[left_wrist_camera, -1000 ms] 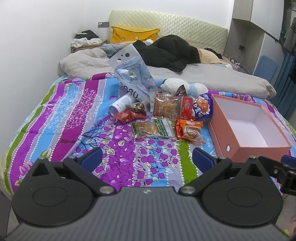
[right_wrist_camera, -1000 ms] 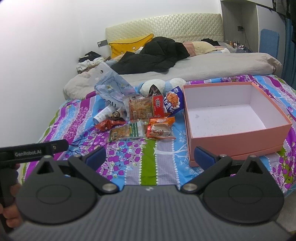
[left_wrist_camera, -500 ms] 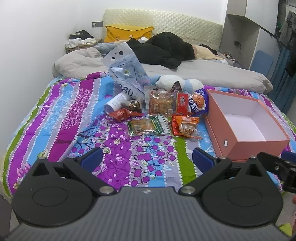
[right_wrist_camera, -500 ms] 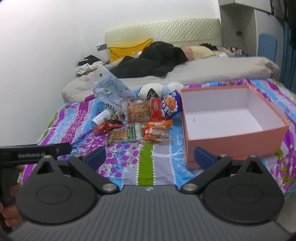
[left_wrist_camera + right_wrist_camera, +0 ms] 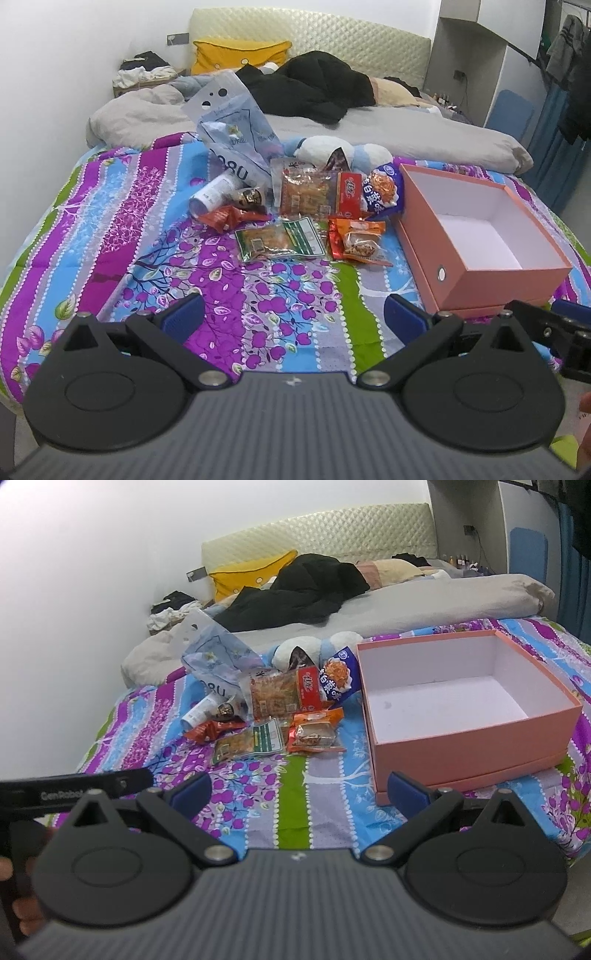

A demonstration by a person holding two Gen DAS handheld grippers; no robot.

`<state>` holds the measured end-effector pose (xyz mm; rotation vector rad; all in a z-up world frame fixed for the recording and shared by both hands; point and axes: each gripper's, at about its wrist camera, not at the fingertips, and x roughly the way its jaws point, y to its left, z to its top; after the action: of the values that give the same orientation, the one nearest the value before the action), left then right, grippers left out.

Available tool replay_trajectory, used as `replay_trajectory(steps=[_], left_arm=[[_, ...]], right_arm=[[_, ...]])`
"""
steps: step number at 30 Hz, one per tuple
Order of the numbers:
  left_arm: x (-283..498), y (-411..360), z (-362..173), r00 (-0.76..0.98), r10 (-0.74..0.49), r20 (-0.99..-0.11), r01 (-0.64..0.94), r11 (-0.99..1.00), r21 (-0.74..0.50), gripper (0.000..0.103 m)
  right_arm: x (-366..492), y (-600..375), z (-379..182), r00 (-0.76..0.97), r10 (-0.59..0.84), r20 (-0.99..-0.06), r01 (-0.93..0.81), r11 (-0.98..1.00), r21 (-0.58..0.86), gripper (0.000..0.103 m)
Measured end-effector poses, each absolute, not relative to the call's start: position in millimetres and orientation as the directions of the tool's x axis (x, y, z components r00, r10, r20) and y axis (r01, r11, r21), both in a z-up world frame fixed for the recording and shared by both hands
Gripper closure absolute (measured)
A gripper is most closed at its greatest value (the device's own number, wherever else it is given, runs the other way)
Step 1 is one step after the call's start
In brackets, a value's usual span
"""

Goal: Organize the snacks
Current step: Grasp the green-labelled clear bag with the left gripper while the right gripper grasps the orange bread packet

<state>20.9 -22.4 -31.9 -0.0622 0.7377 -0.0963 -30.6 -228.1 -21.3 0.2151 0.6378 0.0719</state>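
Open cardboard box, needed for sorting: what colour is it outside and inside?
Salmon-pink outside, white inside; right wrist view.

Left tool [image 5: 293,315] and right tool [image 5: 300,789]: each has a grey ribbed housing, two black round hubs with raised triangular lugs, black linkage arms on silver pivot screws, and blue finger pads [image 5: 184,316]. White lettering "GenRobot" marks the black bar at the left in the right wrist view.
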Motion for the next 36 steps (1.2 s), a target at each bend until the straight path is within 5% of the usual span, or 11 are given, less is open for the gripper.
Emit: replay_trajectory(steps=[11, 18, 36], left_arm=[[52.7, -16.0, -52.6, 0.704, -0.118, -0.700, 0.049, 0.992, -0.118, 0.000], [92.0, -7.1, -81.1, 0.675, -0.114, -0.728, 0.030, 0.991, -0.127, 0.000], [234.9, 21.2, -174.5, 0.632, -0.138, -0.762, 0.040, 0.989, -0.145, 0.003]], right_arm=[[-9.8, -226.3, -38.3, 0.786, 0.115, -0.607, 0.015, 0.979, 0.204, 0.000], [16.0, -218.6, -53.5, 0.781, 0.130, -0.611, -0.022, 0.983, 0.182, 0.012], [143.2, -186.5, -118.2, 0.768, 0.190, -0.612, -0.158, 0.982, 0.107, 0.012]])
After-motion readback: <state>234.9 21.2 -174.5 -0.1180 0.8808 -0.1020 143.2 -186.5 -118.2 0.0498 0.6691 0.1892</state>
